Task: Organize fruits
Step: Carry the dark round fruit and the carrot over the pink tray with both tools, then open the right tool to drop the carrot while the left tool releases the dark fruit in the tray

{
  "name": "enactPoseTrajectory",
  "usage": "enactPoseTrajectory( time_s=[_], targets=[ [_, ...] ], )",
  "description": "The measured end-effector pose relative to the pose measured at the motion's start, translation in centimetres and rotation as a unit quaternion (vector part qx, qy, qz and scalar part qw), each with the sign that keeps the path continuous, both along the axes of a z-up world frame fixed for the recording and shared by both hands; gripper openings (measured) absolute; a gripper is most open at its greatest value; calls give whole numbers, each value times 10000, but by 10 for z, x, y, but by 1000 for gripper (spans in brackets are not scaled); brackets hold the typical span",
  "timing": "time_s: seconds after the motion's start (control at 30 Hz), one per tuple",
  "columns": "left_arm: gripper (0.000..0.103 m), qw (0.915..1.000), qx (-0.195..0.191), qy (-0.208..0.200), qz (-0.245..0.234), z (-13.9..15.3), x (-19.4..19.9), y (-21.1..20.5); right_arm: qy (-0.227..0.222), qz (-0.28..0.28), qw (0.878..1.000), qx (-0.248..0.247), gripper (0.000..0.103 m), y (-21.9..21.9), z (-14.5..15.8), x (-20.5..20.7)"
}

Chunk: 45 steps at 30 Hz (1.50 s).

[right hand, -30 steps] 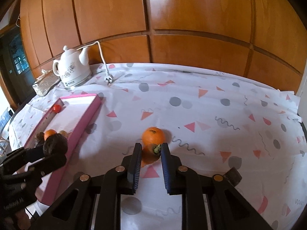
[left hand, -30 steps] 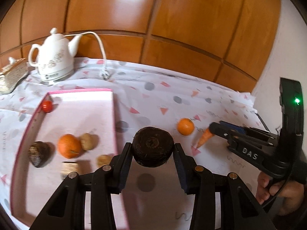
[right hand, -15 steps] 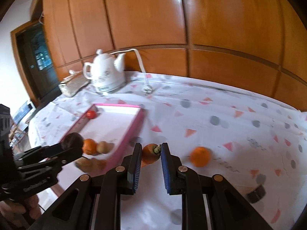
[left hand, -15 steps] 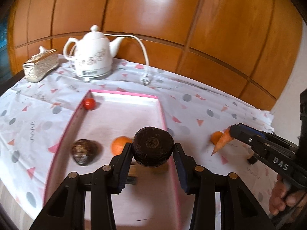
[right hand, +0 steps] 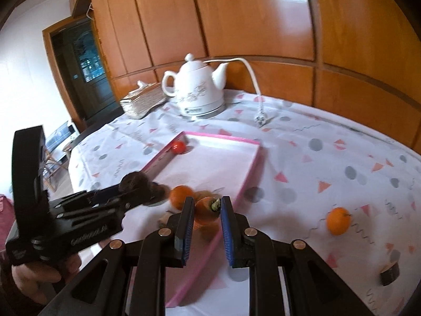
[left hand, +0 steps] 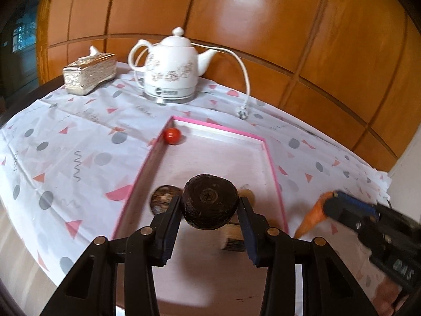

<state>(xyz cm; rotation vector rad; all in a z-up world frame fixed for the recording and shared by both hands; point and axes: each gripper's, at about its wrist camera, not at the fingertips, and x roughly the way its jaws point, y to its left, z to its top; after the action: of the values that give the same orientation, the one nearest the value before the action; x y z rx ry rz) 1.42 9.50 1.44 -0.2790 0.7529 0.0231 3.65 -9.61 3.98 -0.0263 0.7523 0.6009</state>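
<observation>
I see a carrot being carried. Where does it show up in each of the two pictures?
Left wrist view: the carrot is at the lower right, just outside the pink tray, clamped in the right gripper.
Right wrist view: the carrot is at bottom centre, between that gripper's pads, over the tray's near corner.
Shared landmark: the white kettle beyond the tray.

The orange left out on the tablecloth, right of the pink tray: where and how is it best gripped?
Take the orange across its widest middle, coming down from above. It is round, so any pair of opposite sides suits the fingers. It sits alone on the tablecloth, apart from the pink tray, so nothing crowds the approach.
</observation>
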Motion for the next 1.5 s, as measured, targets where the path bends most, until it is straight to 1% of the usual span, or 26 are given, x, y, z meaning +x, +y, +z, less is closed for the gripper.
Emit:
enactPoseTrajectory(
  time_s=[0.17,0.3,0.43,0.5,0.6,0.73,0.83,1.03,1.1,1.23,1.3,1.4,1.5],
  targets=[
    [44,9997,-24,7,232,0,-3,21,148,180,9997,67,20,12,-5,-5],
    [44,9995,-30,6,299,0,-7,29,224,300,9993,35,20,22,-10,-6],
    [44,9996,-71,52,269,-1,-5,30,320,409,9986,-19,20,29,-15,-4],
    [44,9998,-83,43,198,0,-3,27,375,421,9984,-55,20,31,-19,-3],
    [44,9999,-60,54,129,-1,1,21,473,578,9971,-169,20,37,-24,-3],
    [44,9999,-63,127,78,-6,7,15,417,525,9975,-230,20,40,-26,-2],
    [44,9998,-40,185,68,-10,10,13,507,543,9969,-238,20,41,-31,-1],
    [44,9995,-20,292,75,-16,18,11,636,340,9972,-219,21,38,-40,10],
    [44,9995,41,309,63,-17,18,9,617,302,9974,-226,21,36,-41,10],
    [44,9993,36,378,67,-21,19,8,640,278,9973,-244,21,36,-43,12],
    [47,9993,85,364,71,-21,18,7,655,265,9973,-222,21,36,-43,12],
    [57,9994,149,310,99,-19,17,6,670,211,9972,-269,21,35,-45,11],
    [57,9993,168,323,105,-19,17,6,685,177,9970,-310,21,36,-46,10]
  ],
)
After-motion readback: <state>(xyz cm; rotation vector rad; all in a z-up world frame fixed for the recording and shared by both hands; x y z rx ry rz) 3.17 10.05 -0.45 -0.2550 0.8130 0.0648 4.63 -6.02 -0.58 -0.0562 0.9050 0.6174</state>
